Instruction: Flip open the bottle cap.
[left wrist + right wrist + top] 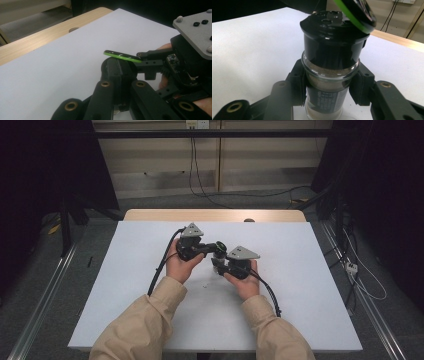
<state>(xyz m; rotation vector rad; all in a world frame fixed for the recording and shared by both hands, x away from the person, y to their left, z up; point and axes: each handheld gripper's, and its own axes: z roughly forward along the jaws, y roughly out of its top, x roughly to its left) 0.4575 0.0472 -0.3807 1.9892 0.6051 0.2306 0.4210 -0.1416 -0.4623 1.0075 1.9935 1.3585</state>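
I see a small glass jar (pixel 325 82) with brownish powder inside and a dark label, standing at the middle of the white board (pixel 125 285) that covers the table. On top of the jar sits a black cap (pixel 333 37) with holes in its upper face, and its flip lid (pixel 357 13), black with a green rim, stands open and tilted above the cap. My right gripper (pixel 327 85) holds the jar: its two jaws press on the glass from both sides, just under the cap. In the left gripper view, my left gripper (pixel 117 75) has its jaws narrow against the black cap, just under the green lid (pixel 122 55); I cannot tell if they really clamp it or only touch it. In the high view both grippers meet at the jar (pixel 218 251), the left gripper (pixel 192 245) on one side of it and the right gripper (pixel 239 262) on the other, each with a grey plate on top. The hands and beige sleeves (pixel 145 320) come toward the jar from the near edge of the board, and a black cable (pixel 161 265) trails from each gripper. Beyond the board, a strip of wooden table (pixel 215 215) is visible
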